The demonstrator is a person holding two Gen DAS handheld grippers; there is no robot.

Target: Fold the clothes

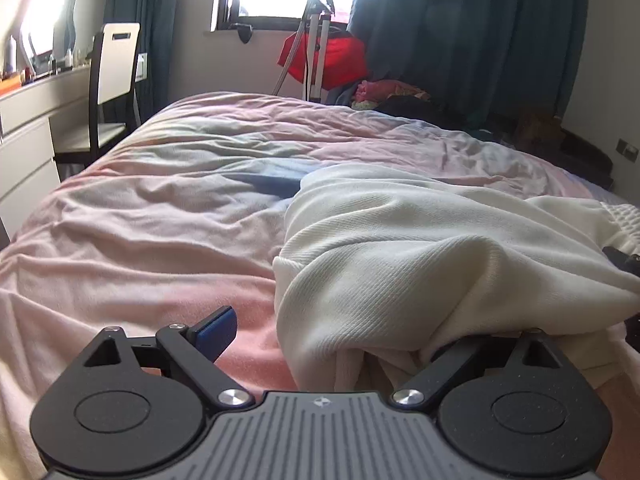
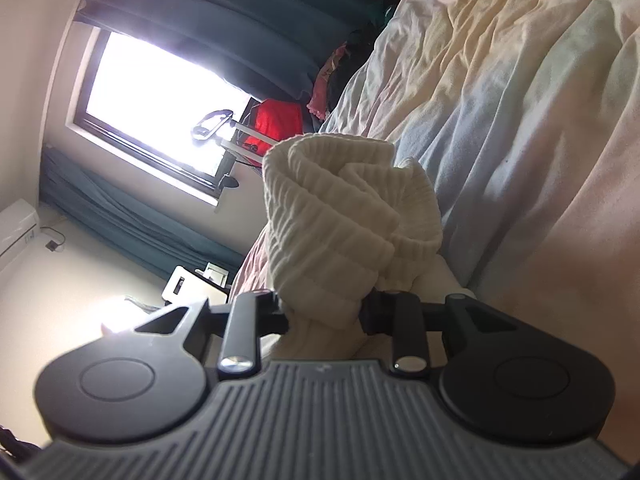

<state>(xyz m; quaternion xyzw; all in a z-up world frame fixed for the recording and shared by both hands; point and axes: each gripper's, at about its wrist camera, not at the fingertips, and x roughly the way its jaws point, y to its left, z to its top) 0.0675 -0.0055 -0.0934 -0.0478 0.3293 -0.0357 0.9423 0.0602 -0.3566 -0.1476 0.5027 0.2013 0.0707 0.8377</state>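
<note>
Pinching a cream sweater's (image 1: 420,248) ribbed edge in my right gripper (image 2: 324,312), left gripper (image 1: 328,340) spread wide; folding barely begun.

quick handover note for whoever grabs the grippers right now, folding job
Left gripper: jaws wide open, cream sweater draped over its right side, not clamped.
Right gripper: shut on a bunched ribbed end of the sweater, lifted off the bed.
The rest of the sweater lies rumpled on the pink bedspread.
Done: no neat fold visible yet.
Left: spread it flat, fold it. More clothes are heaped at the far edge.
</note>
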